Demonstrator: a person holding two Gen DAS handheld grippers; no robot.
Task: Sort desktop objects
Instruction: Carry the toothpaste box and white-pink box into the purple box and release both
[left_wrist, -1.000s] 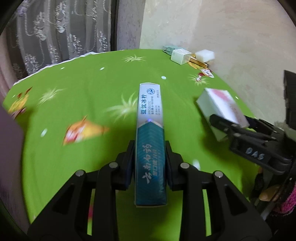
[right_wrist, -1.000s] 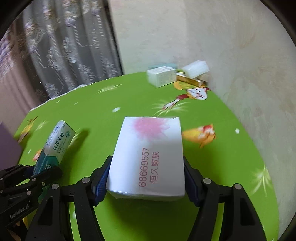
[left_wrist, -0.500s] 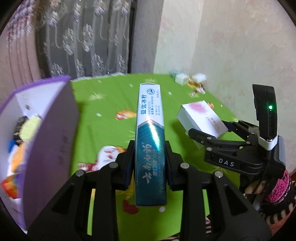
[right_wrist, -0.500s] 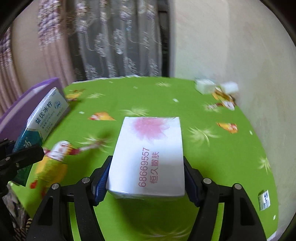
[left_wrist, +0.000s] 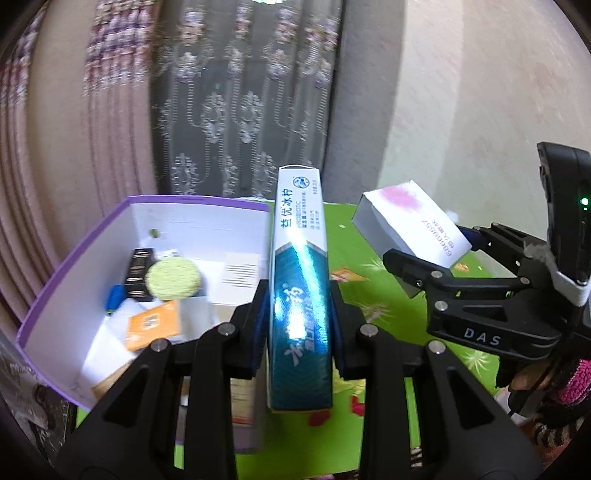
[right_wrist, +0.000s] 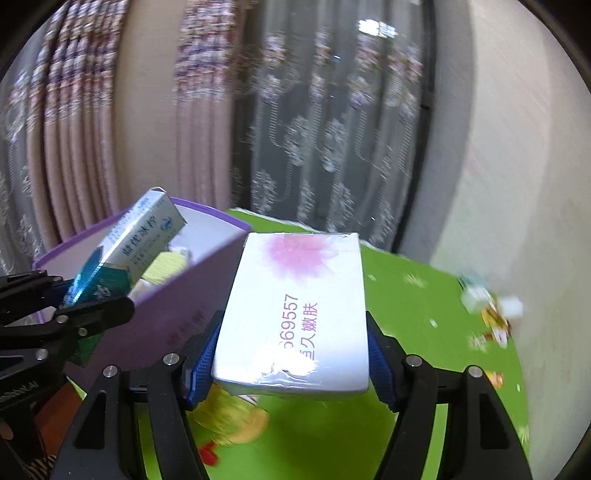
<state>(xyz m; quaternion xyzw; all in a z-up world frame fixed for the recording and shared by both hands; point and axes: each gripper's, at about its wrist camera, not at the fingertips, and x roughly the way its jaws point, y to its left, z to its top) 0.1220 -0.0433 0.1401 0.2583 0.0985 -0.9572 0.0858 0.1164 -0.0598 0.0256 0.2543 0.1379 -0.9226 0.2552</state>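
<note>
My left gripper (left_wrist: 297, 299) is shut on a long teal and white toothpaste box (left_wrist: 300, 280), held lengthwise above the near right corner of a purple storage box (left_wrist: 74, 254). That toothpaste box (right_wrist: 129, 247) also shows at the left of the right wrist view, over the purple box (right_wrist: 192, 295). My right gripper (right_wrist: 293, 350) is shut on a white carton with a pink flower (right_wrist: 295, 310), held in the air just right of the purple box. The left wrist view shows this white carton (left_wrist: 410, 221) and the right gripper (left_wrist: 424, 266) at the right.
Inside the purple box lie a round green pad (left_wrist: 173, 278), a black item (left_wrist: 138, 271) and an orange card (left_wrist: 155, 325). A green patterned tablecloth (right_wrist: 413, 332) covers the round table. Several small boxes (right_wrist: 487, 306) sit at its far right edge by the wall. Curtains hang behind.
Both grippers rose and swung left with their boxes. The purple box, out of sight a second ago, now lies under and beside them, and the small boxes by the wall have receded to the right.
</note>
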